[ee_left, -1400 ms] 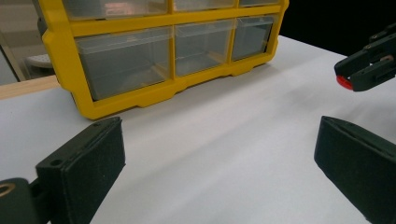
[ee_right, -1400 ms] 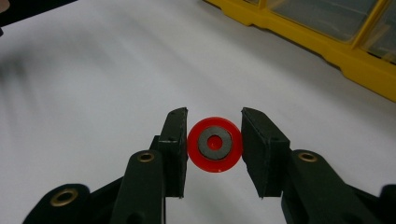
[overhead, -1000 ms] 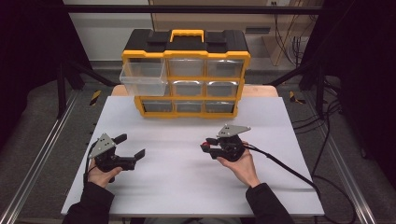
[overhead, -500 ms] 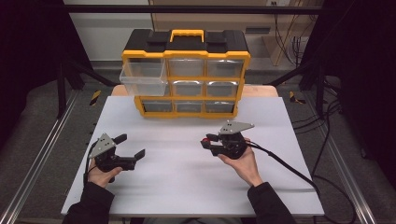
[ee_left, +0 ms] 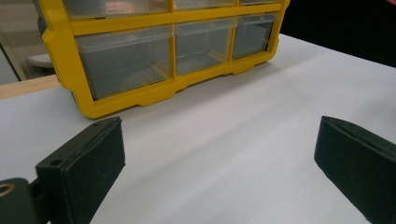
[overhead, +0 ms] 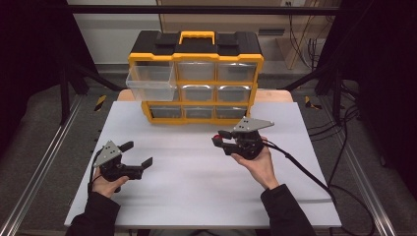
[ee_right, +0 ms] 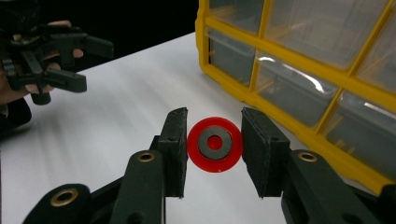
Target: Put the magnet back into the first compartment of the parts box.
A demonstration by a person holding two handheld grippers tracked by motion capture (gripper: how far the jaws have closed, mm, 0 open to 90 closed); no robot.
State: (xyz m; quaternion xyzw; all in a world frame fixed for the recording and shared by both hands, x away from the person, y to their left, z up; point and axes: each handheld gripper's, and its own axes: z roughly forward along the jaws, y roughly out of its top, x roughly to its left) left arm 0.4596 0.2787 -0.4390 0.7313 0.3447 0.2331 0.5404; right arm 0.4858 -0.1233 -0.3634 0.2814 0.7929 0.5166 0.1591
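Note:
A small red disc (ee_right: 215, 145) with a grey ring in its middle sits between the pads of my right gripper (ee_right: 214, 133), which is shut on it and held above the white table (overhead: 196, 187). From above, the red disc (overhead: 218, 137) shows at the tip of the right gripper (overhead: 219, 140), in front of the yellow and black drawer organizer (overhead: 196, 105). My left gripper (overhead: 138, 153) rests low at the table's left with its jaws wide open and nothing between them. The left gripper (ee_left: 219, 140) faces the organizer's bottom row of clear drawers (ee_left: 126, 60).
The organizer's top-left clear drawer (overhead: 150, 82) is pulled out and looks empty. A cable (overhead: 300, 167) trails from the right gripper toward the table's right edge. Metal rails and dark stands flank the table. The left gripper (ee_right: 95, 67) shows far off in the right gripper view.
My right gripper has lifted off the table with the red disc in its jaws. The left gripper has stayed where it was.

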